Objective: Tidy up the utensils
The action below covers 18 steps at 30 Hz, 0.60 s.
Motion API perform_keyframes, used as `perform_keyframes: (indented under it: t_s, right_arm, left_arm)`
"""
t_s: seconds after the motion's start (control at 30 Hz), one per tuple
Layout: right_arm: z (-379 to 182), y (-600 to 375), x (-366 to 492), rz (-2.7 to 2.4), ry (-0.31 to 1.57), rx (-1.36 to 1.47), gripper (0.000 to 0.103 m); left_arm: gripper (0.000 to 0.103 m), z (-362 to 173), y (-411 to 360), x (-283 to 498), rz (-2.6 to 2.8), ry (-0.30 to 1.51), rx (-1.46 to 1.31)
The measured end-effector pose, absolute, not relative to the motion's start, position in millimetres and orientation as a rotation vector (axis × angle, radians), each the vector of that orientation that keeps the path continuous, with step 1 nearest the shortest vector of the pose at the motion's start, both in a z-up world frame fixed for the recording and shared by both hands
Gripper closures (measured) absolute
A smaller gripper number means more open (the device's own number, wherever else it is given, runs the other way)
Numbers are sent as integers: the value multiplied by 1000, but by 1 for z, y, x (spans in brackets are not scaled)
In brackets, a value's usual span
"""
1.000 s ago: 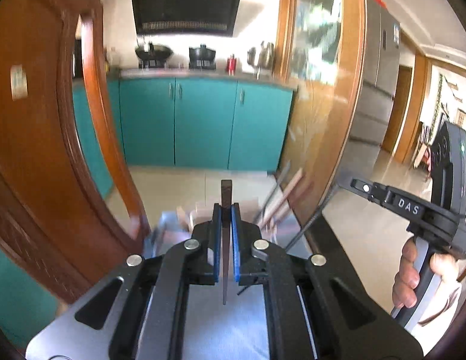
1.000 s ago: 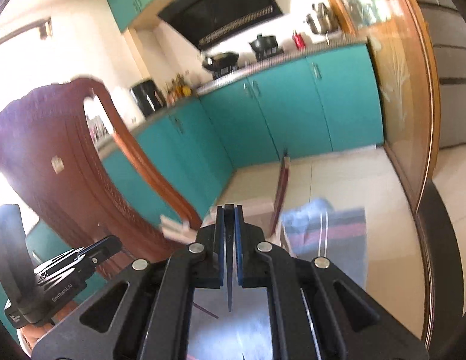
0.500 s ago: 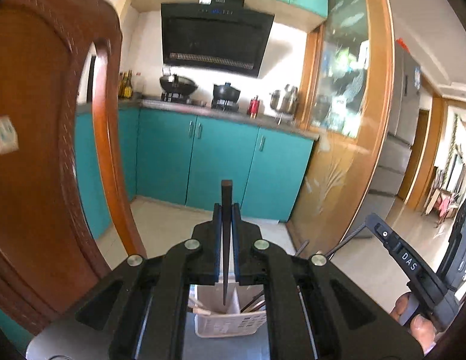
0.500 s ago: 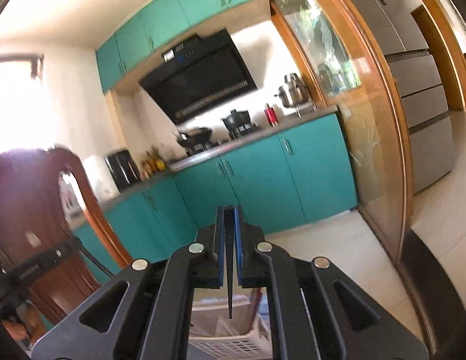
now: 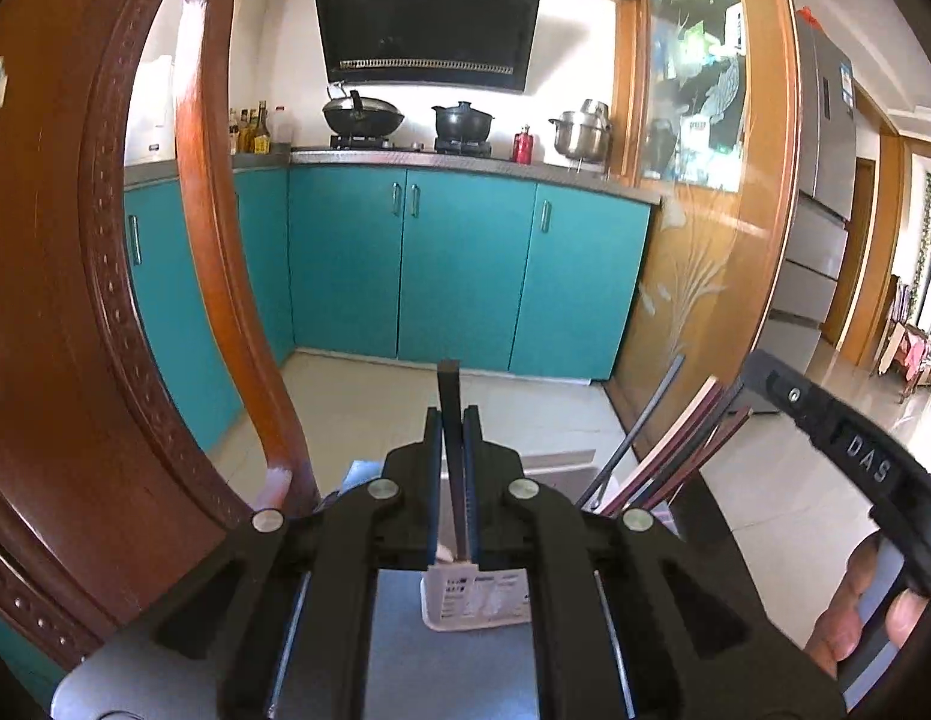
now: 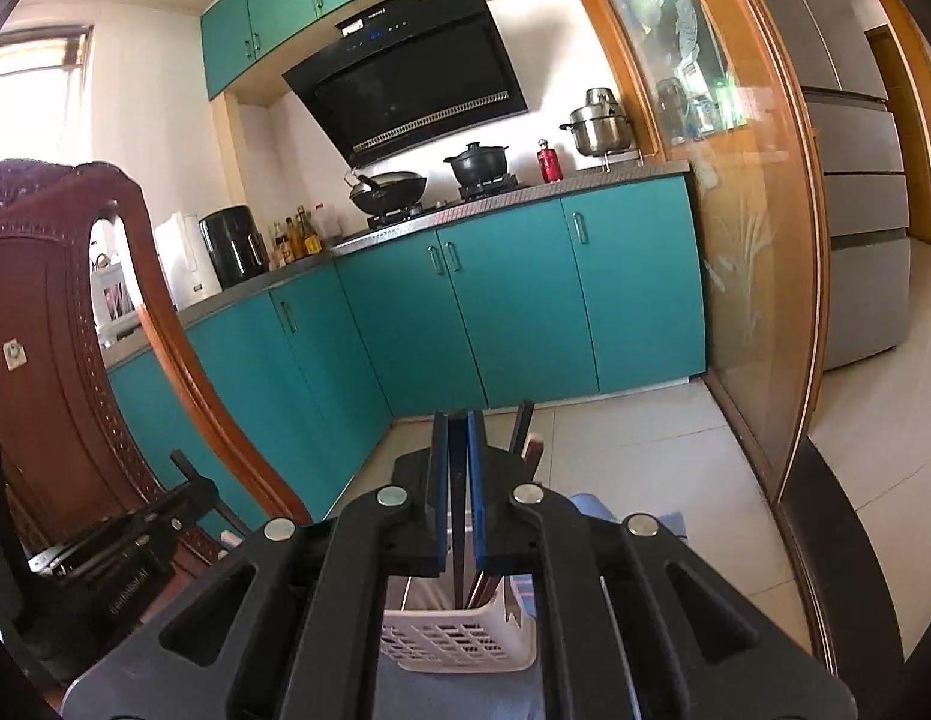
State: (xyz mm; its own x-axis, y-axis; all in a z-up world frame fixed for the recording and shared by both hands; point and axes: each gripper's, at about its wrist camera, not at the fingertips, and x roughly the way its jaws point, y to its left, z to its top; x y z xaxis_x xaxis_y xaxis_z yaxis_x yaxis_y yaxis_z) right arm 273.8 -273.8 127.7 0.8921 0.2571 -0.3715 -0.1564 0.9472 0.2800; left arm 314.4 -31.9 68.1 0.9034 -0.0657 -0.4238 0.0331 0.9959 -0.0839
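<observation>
left gripper (image 5: 452,468) is clenching a dark chopstick (image 5: 449,396) upright over the white basket (image 5: 477,603) - it's risking missing the rim. right gripper (image 6: 458,480) is pinching another stick (image 6: 458,540), its tip going in - may be snagging the utensils (image 6: 525,426) inside.

The basket (image 6: 459,639) sits low at centre frame, directly beyond the right gripper (image 6: 459,480), with sticks (image 6: 522,429) standing in it. A chair back (image 6: 63,324) fills the left side. Behind, cabinets (image 6: 513,300) span the middle, a wok (image 6: 387,186) and pot (image 6: 477,162) on top.
</observation>
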Motion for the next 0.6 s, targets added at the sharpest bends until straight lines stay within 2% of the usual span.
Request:
perform_keyframes:
  t_s: [0.07, 0.13, 0.2, 0.33, 0.4, 0.6]
  right_arm:
    - [127, -274, 271, 215, 424, 237, 96]
    - [126, -274, 270, 202, 434, 224, 94]
    - [129, -279, 264, 184, 430, 226, 77]
    - [137, -288, 245, 179, 395, 229, 64]
    - [137, -294, 230, 162, 370, 232, 43]
    - [96, -302, 188, 141, 395, 191, 17]
  left_arm:
    - [94, 64, -32, 312, -36, 448, -59]
    - [85, 63, -33, 303, -16, 433, -28]
    - [65, 64, -34, 291, -5, 411, -8]
    - [57, 63, -34, 267, 5, 400, 23]
    - [48, 61, -33, 252, 1, 398, 19]
    - [27, 42, -27, 198, -7, 398, 14]
